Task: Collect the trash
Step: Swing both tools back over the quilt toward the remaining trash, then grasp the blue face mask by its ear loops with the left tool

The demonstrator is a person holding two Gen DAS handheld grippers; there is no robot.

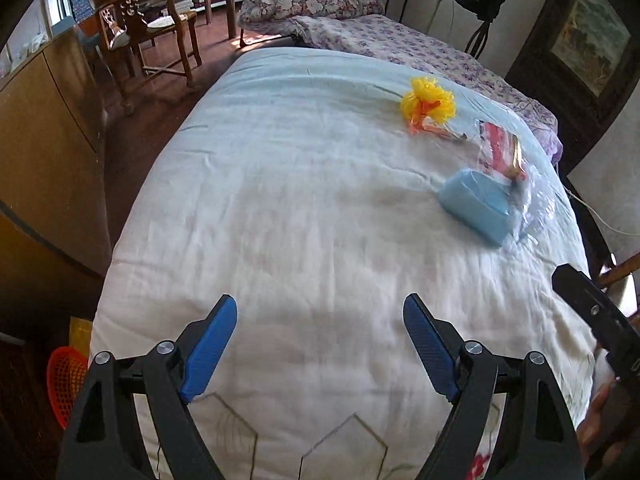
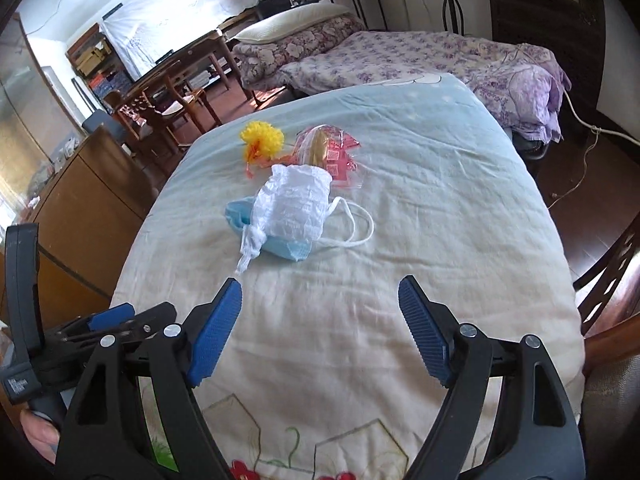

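Trash lies on a pale quilt [image 1: 280,200] on a bed. A blue and white face mask [image 2: 288,216] lies crumpled at the middle; in the left wrist view its blue side [image 1: 476,206] shows at the right. Behind it lie a clear and red plastic wrapper [image 2: 332,152] [image 1: 500,148] and a yellow and orange tassel [image 2: 262,140] [image 1: 428,102]. My left gripper [image 1: 320,344] is open and empty above the quilt's near end. My right gripper [image 2: 320,328] is open and empty, just short of the mask.
An orange mesh basket [image 1: 66,384] stands on the floor at the left of the bed. A wooden cabinet [image 1: 44,140] runs along the left. Wooden chairs [image 1: 148,40] and a table stand beyond. A second bed with purple floral covers [image 2: 440,60] lies behind.
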